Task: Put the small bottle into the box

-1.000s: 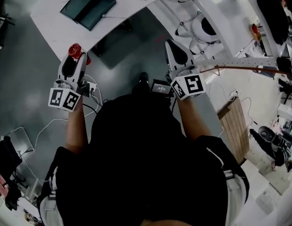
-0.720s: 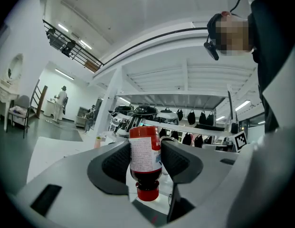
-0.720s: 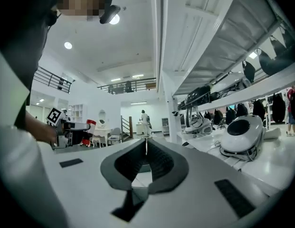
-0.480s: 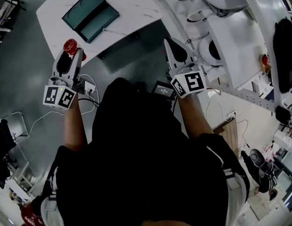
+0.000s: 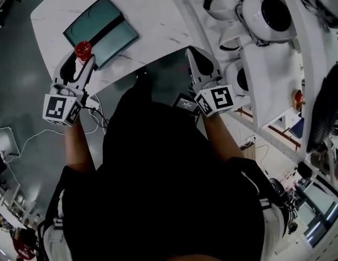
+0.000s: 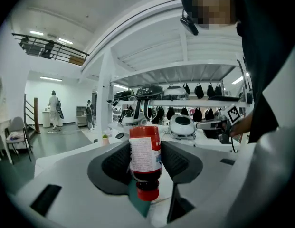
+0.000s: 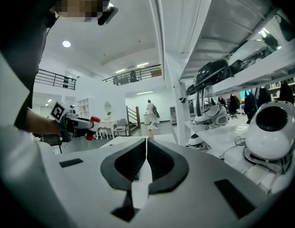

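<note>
At the left of the head view, the left gripper (image 5: pixel 76 65) pinches a small dark-filled bottle with a white label and red ends (image 5: pixel 82 50). The left gripper view shows the 2 jaws spread wide, their dark pads pressed on either side of the bottle's (image 6: pixel 145 156) labelled body, with the red cap pointing down and the body about upright. The bottle is at the upper left of the head frame, over the near edge of a white marble-look table (image 5: pixel 152 12), and its red end overlaps the lower-left corner of a flat dark teal box (image 5: pixel 103 29) that lies open on the table. I can't tell whether the bottle touches the box.

A person in a black top (image 5: pixel 169 189) fills the lower middle of the frame.

Right of centre, the right gripper (image 5: pixel 197 63) points toward the table's edge. Its own view shows its jaws (image 7: pixel 146 146) pressed together with nothing between them. At the upper right, round white machine housings (image 5: pixel 266 15) sit on white shelving.
</note>
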`<state>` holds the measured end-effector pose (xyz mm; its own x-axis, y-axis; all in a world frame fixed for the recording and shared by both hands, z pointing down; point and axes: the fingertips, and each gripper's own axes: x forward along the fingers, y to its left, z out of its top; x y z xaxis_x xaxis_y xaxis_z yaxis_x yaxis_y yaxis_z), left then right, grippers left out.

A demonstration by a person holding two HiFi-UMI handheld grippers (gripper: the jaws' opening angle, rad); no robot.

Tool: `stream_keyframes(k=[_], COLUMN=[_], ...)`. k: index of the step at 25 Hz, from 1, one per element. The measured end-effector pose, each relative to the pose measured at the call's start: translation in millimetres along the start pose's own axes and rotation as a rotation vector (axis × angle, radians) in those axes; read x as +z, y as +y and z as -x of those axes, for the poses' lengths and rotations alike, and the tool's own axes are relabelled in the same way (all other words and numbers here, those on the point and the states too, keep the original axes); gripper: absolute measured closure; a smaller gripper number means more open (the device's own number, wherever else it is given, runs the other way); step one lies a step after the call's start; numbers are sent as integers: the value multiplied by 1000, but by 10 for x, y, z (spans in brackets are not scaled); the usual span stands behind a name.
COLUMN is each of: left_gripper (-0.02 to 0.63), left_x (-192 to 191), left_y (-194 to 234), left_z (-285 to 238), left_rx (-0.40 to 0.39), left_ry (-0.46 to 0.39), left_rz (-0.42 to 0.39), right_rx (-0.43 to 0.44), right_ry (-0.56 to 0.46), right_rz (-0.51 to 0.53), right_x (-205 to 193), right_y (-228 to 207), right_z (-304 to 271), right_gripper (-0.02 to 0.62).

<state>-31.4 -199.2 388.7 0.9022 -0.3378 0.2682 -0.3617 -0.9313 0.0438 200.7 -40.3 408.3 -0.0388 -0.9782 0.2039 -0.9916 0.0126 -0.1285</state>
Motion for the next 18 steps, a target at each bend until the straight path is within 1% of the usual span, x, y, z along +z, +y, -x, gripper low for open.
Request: stream_keyframes(k=[4, 8, 13, 18], left_gripper=[391, 391, 391, 391], left_x=[-169, -369, -683, -1051], left_y=[264, 394, 380, 243], left_z=[-421, -690, -886, -1042], left_rx=[-8, -57, -126, -208], left_ry=[120, 252, 427, 627], left_rz=[-97, -165, -194, -192], right_rx=[70, 96, 147, 208], right_ry=[53, 73, 126, 153], right_rz=[47, 32, 20, 7], right_x=[151, 203, 127, 60], right_y=[-147, -195, -185, -278], right_z=[-592, -1069, -1439, -1752], right_gripper=[561, 561, 561, 561])
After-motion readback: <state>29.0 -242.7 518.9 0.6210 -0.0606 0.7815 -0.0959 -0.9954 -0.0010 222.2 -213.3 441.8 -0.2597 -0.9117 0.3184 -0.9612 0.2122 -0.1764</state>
